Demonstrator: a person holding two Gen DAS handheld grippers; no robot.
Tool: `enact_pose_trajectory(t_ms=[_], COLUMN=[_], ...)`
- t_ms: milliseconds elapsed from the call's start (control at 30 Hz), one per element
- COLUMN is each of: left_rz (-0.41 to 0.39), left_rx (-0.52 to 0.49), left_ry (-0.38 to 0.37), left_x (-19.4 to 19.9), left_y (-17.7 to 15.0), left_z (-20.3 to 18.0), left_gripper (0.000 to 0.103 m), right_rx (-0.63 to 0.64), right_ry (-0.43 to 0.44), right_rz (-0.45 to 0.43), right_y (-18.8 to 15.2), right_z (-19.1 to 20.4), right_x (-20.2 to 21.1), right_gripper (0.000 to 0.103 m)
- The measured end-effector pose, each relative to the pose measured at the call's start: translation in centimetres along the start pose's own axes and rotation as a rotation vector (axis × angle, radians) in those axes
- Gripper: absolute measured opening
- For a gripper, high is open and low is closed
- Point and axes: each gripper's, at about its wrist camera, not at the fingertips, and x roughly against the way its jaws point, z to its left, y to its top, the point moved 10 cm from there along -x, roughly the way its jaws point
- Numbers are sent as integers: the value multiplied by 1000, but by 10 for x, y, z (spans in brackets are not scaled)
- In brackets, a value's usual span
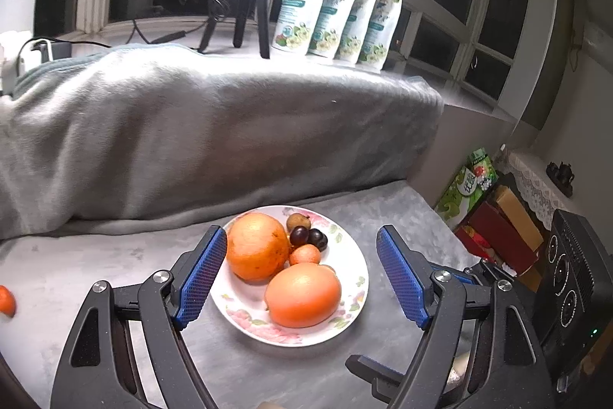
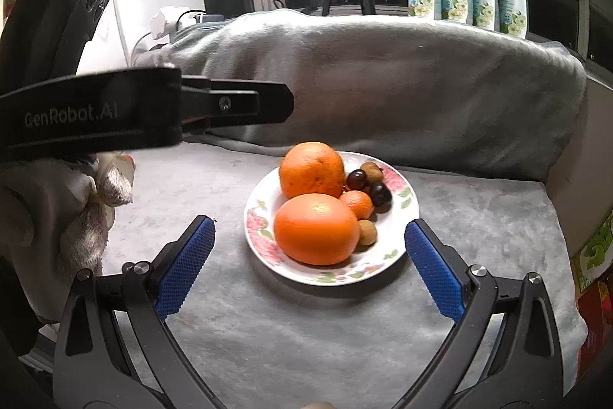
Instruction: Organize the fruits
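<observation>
Both the left tool (image 1: 300,273) and right tool (image 2: 308,255) gape empty before the floral plate (image 2: 387,257), bare grey blanket (image 2: 268,332) around; "GenRobot.AI" legible.

Both my grippers hover with jaws spread, nothing between them.

My left black two-finger gripper with blue textured pads (image 1: 299,278) tilts downward, fingers wide apart and empty. My right black gripper with matching blue pads (image 2: 308,267) sits at a like tilt, equally wide. From the right view, the left gripper's body crosses the upper left.
</observation>
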Motion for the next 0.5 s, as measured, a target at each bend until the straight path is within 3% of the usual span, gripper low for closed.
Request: enact_pose_trajectory(t_ms=[300,500], left_rz=[-28,-37], left_rx=[12,22], left_ry=[41,86], left_x=[22,34], left_y=[-3,-11], left_z=[25,49], left_gripper=[81,81], right_rx=[33,119], right_ry=[28,44], right_rz=[-28,-44], right_y=[2,-1], right_z=[32,64], right_x=[4,2], right_gripper=[101,101])
